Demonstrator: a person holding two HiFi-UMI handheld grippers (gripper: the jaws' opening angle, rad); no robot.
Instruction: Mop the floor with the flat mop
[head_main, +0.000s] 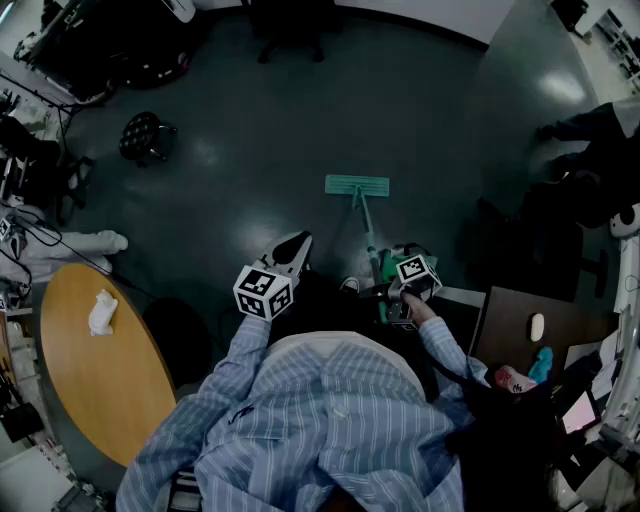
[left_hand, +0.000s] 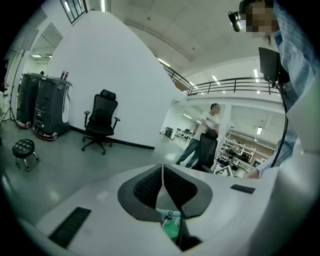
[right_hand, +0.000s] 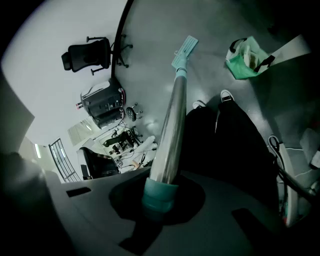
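One stiff, seemingly light flat mop (head_main: 357, 185) sat in my right gripper (right_hand: 160, 195), clamped on the teal end of its probably slick metal handle (right_hand: 172, 125); my left gripper (left_hand: 162, 185) was closed, empty.

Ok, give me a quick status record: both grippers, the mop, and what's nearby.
Right gripper: shut on the mop handle
Left gripper: jaws together, nothing held
Mop head: flat on the floor
Nearby: round wooden table on the left, white crumpled cloth on it; stool farther off
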